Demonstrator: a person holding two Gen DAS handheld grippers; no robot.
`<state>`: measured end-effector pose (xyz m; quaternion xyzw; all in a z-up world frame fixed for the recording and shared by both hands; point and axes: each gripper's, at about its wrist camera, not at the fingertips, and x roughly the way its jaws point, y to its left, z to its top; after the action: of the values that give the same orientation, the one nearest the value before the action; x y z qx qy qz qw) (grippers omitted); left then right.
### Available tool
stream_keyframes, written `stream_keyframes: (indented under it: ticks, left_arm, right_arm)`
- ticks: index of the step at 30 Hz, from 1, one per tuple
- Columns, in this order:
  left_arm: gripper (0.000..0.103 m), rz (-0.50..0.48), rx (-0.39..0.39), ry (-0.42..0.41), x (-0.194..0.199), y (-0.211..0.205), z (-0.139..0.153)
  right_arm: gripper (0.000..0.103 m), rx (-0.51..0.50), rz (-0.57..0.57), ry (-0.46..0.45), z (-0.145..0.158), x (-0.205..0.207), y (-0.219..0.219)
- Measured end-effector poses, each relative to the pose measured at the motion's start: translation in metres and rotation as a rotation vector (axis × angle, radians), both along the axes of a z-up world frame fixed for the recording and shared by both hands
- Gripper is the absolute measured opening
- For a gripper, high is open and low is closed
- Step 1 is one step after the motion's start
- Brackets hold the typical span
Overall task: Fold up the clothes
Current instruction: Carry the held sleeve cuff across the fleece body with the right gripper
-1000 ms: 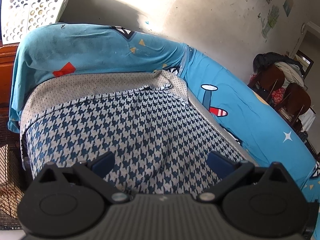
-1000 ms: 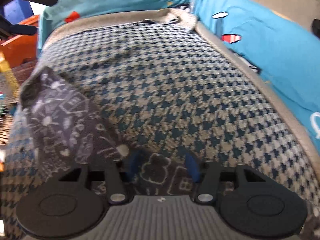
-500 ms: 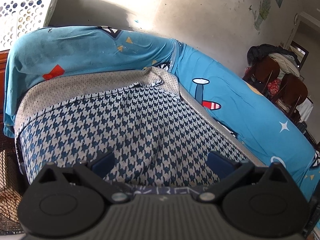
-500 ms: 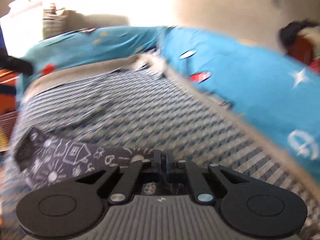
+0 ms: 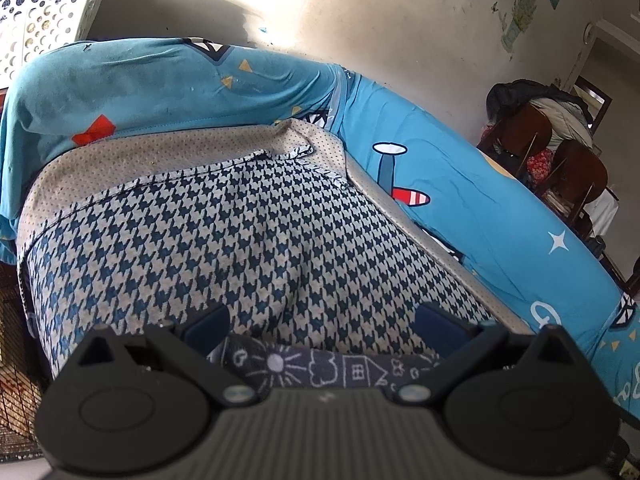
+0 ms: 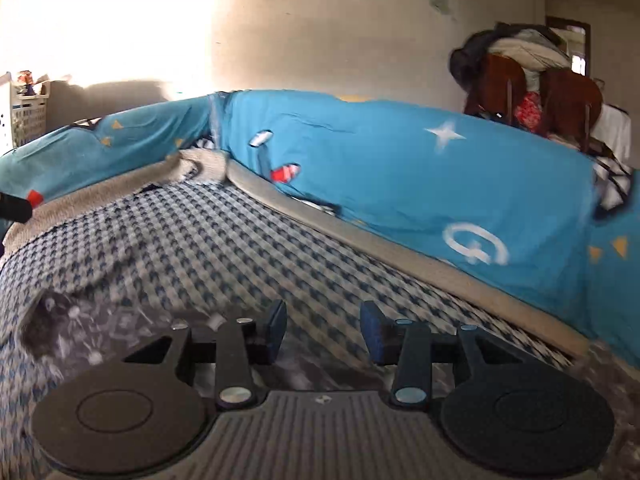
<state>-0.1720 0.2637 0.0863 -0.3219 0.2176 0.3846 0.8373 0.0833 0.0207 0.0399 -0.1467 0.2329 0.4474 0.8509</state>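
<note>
dark doodle-print garment (image 5: 320, 366) lies flat on the houndstooth cover (image 5: 224, 240), at the cover's near edge. left gripper (image 5: 322, 322) spread wide and grasping nothing, its blue pads to either side above the garment strip. right gripper (image 6: 323, 330) released, pads apart over the cover; garment (image 6: 68, 328) trails off to its left (blurred there, print barely legible). blue cartoon bedding (image 5: 472, 200) borders the cover on its far and right sides. wooden chairs (image 5: 560, 152) stand beyond the bedding.
</note>
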Motion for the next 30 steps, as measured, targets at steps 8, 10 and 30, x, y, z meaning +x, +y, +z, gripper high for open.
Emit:
stream_keyframes:
  ticks: [8,10,30]
  left_arm:
    - [0.103,-0.014,-0.016,0.000,0.009,-0.006,-0.003]
    - [0.103,-0.015,-0.013,0.006,0.010,-0.006,-0.003]
    - [0.103,-0.054,0.007,0.038,0.017,-0.010,-0.005]
  right_arm:
    - [0.041,-0.034,-0.063,0.102,-0.018,0.016,-0.040]
    - [0.041,-0.048,-0.088,0.115,-0.027,0.019,-0.036]
    - [0.055,-0.215,0.017,0.035,-0.048,0.071,-0.010]
